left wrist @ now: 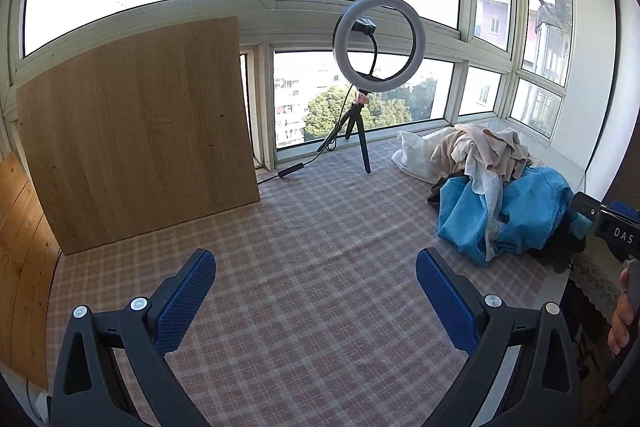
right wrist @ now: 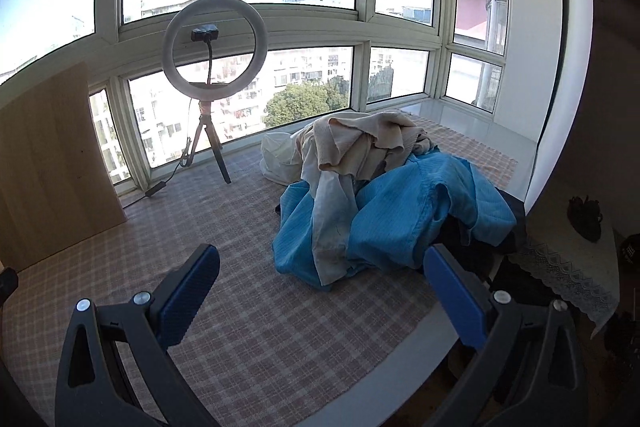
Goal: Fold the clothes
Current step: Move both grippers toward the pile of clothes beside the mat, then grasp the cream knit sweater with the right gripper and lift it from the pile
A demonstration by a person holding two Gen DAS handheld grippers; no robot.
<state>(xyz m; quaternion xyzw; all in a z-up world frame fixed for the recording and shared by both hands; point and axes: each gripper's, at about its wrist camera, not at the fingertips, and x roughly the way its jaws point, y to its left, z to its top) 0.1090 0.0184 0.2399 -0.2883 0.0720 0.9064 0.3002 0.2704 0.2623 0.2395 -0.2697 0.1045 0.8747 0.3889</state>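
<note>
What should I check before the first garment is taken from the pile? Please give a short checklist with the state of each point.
1. Left gripper open and empty: ok.
2. Right gripper open and empty: ok.
3. Blue garment reachable at the pile's front: ok.
4. White cloth lies over it, so it may drag: not ok.
5. Bare checked tablecloth for folding: ok.
6. Ring light tripod apart from the pile: ok.

One heap of clothes (right wrist: 384, 195) lies on one checked tablecloth (right wrist: 240, 307). There is one ring light (right wrist: 216, 53) on one tripod (right wrist: 208, 143), and one wooden board (left wrist: 136, 135). Two grippers show, left gripper (left wrist: 316, 291) and right gripper (right wrist: 322, 291).
</note>
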